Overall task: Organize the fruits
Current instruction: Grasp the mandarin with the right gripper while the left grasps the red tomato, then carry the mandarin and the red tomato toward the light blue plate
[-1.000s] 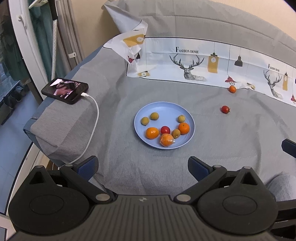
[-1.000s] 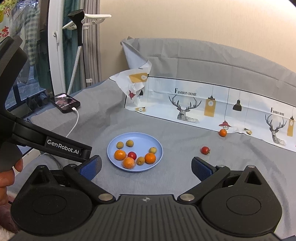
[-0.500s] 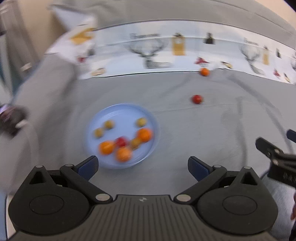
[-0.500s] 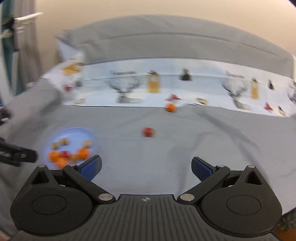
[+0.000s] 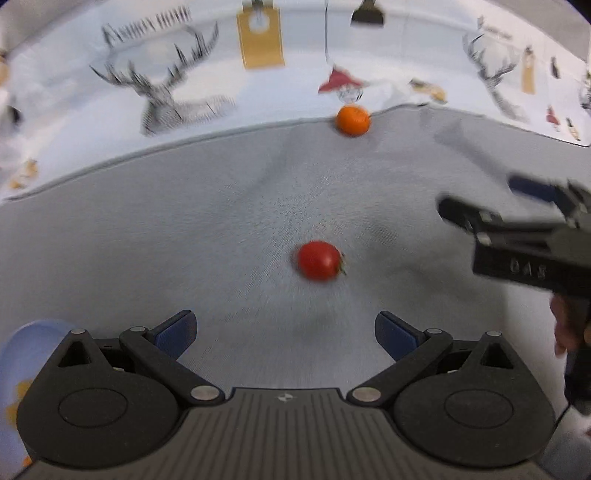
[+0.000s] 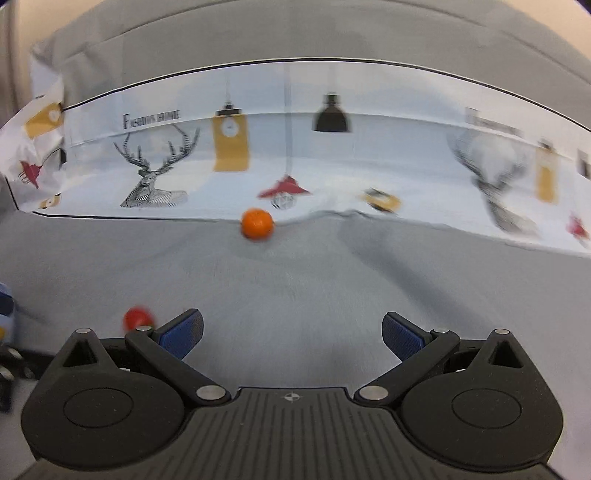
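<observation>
A red cherry tomato (image 5: 319,259) lies on the grey bedspread just ahead of my left gripper (image 5: 285,332), which is open and empty. An orange tangerine (image 5: 352,119) rests farther back against the printed sheet. In the right wrist view the tangerine (image 6: 257,224) lies ahead and left of centre, and the tomato (image 6: 136,318) sits beside my left fingertip. My right gripper (image 6: 291,332) is open and empty; it also shows at the right of the left wrist view (image 5: 509,203). The blue plate (image 5: 22,350) with fruit is at the lower left edge.
A white sheet printed with deer and lamps (image 6: 332,158) lies folded across the back of the bed. A grey pillow or cover (image 6: 295,33) rises behind it. The grey bedspread (image 5: 184,240) spreads around the loose fruit.
Both grippers have swung right and moved forward, away from the plate. The tomato and tangerine are now much closer. Both grippers stayed open.
</observation>
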Demonstrator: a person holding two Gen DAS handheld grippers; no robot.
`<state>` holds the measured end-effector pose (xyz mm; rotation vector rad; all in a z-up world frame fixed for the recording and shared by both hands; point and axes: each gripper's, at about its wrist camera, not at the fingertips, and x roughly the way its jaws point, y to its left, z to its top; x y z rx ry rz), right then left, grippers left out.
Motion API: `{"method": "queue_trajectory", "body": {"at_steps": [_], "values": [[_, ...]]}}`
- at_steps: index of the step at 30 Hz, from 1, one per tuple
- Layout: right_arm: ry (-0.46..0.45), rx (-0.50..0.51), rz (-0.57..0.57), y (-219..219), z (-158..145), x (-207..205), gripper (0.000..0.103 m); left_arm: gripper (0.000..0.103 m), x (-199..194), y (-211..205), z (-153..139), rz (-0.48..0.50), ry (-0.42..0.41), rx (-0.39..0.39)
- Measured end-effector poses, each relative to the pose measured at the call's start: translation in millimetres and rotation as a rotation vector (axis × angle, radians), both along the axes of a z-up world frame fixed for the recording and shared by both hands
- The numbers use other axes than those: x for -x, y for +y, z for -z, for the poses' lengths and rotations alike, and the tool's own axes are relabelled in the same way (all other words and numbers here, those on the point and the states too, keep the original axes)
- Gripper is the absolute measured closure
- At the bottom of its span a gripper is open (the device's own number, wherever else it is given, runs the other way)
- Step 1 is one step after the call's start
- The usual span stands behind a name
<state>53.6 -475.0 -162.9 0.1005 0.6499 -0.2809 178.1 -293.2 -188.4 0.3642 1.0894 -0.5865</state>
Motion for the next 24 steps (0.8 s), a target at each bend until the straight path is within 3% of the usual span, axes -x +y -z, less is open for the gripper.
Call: {"method": "queue_trajectory", "body": {"at_steps": [4,7,10,11,12,13,14,15,20,24], "values": [[-0.008,-0.003,-0.102,-20.7,26.7,-72.1,0.001,0.000,-37.5,-19.8,39.0,-0.016,0.063,-0.025],[-0.015,-0.017,-0.112,-29.6,38.6,-120.8,0.001,0.000,-44.0,-27.3,39.6,0.011,0.008,-0.011],[0.007,-0.023,-0.096,-33.8,52.7,-155.6,0.001,0.000,-49.0,-33.3,40.2,0.014,0.009,-0.013],[0.001,0.008,-0.094,-32.5,57.6,-159.0,0.001,0.009,-47.9,-30.9,37.6,0.005,0.008,-0.003],[-0.024,0.040,-0.107,-29.6,60.4,-157.8,0.011,0.018,-45.6,-28.0,32.7,0.005,-0.006,0.020],[-0.047,0.036,-0.126,-29.0,60.6,-154.4,0.039,0.049,-42.0,-26.4,27.4,0.021,-0.019,0.042],[-0.068,0.042,-0.133,-27.9,58.6,-149.7,0.055,0.066,-40.5,-24.7,22.3,0.046,-0.013,0.057],[-0.068,0.049,-0.141,-27.8,55.7,-146.2,0.066,0.067,-40.3,-22.6,18.5,0.049,0.003,0.070],[-0.023,0.010,-0.033,-40.5,44.4,-124.2,0.067,0.067,-27.8,-12.0,-4.5,0.043,-0.013,0.099],[-0.039,-0.049,0.039,-37.9,18.1,-77.2,0.066,0.067,-3.7,13.6,-43.7,0.018,-0.017,0.135]]}}
